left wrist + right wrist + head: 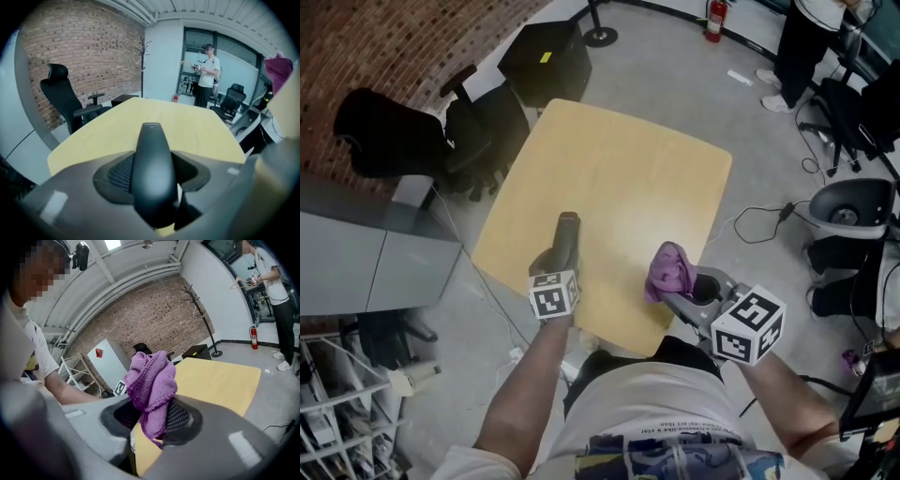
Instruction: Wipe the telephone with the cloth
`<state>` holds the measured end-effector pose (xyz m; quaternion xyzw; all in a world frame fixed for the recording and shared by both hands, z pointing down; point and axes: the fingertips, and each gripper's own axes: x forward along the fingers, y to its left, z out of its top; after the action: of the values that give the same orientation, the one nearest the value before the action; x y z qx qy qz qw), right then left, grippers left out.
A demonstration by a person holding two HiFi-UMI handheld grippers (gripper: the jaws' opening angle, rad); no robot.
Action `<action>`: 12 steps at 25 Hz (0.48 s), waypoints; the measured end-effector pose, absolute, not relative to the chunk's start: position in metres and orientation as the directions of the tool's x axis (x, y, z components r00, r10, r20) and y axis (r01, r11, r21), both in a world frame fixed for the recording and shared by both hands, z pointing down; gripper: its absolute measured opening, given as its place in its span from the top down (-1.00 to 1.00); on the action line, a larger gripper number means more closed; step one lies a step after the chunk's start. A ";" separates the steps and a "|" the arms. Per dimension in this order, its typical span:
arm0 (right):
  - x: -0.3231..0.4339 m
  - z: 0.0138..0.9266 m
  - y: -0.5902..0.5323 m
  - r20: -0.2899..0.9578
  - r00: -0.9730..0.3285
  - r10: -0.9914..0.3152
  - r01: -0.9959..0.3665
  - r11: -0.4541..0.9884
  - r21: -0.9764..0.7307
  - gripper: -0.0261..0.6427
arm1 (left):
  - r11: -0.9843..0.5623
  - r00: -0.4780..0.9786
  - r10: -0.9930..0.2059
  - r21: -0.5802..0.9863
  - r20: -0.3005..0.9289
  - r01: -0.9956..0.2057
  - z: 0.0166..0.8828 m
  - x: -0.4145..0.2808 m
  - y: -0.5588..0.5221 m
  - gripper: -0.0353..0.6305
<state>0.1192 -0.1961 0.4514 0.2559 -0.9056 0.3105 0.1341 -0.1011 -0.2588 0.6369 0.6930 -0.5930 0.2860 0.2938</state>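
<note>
A black telephone handset (567,232) is clamped in my left gripper (561,255), low over the near left part of the yellow table (619,169). In the left gripper view the handset (152,168) runs forward between the jaws, which press on both its sides. To the right, my right gripper (675,295) is shut on a bunched purple cloth (669,270) above the table's near right edge. The right gripper view shows the cloth (152,385) standing up out of the jaws, with an end hanging below. Handset and cloth are apart.
Black office chairs (478,127) and a black box (546,58) stand beyond the table's left side, with a grey cabinet (366,248) nearer. A person (806,42) stands at the far right. Cables and a grey seat (853,211) lie on the floor to the right.
</note>
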 end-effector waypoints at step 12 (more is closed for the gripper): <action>0.119 0.453 -0.194 0.397 -0.839 -0.371 -0.538 0.674 -0.507 0.56 | -0.151 0.125 -0.614 0.039 0.779 -0.988 0.648 -0.104 -0.257 0.12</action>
<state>0.1185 -0.1943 0.4528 0.2511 -0.9053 0.3166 0.1314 -0.1037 -0.2565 0.6481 0.6896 -0.5808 0.3164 0.2950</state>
